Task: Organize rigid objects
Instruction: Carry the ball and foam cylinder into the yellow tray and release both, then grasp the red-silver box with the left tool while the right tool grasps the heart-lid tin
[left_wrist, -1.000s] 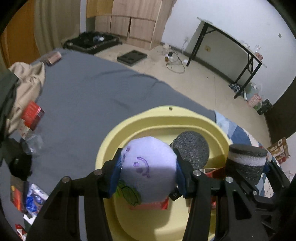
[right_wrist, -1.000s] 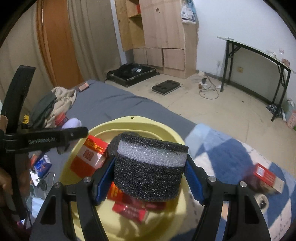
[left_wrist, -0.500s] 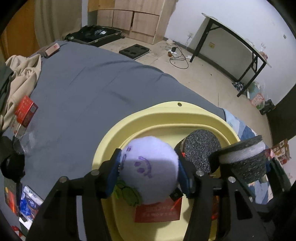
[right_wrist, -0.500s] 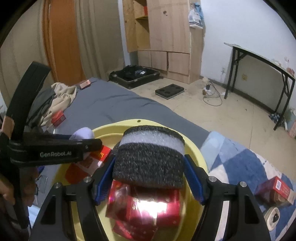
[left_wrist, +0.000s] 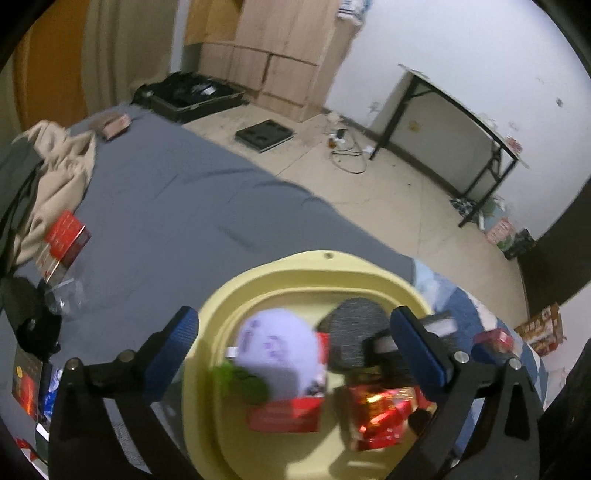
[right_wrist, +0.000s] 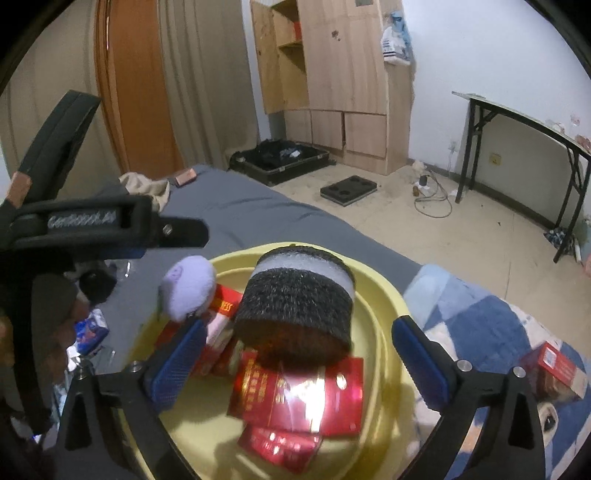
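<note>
A yellow basin (left_wrist: 295, 273) (right_wrist: 384, 295) sits on the bed. In it lie red boxes (right_wrist: 306, 395) (left_wrist: 380, 413), a purple plush ball (left_wrist: 277, 350) (right_wrist: 188, 288) and a black foam disc (left_wrist: 354, 332). My left gripper (left_wrist: 301, 350) is open above the basin, the purple ball free between its jaws. My right gripper (right_wrist: 299, 365) is open; a black foam roll with a white band (right_wrist: 299, 295) sits free between its jaws over the red boxes. The left gripper's body shows in the right wrist view (right_wrist: 92, 225).
A grey sheet (left_wrist: 166, 206) covers the bed, with a red box (left_wrist: 64, 240), beige clothing (left_wrist: 51, 173) and small clutter at the left. A blue patterned blanket (right_wrist: 498, 332) with another red box (right_wrist: 557, 369) lies to the right. Floor, wardrobe and a black table lie beyond.
Both grippers have opened. The left let go of the purple ball and the right let go of the foam roll; both now sit in the basin.
</note>
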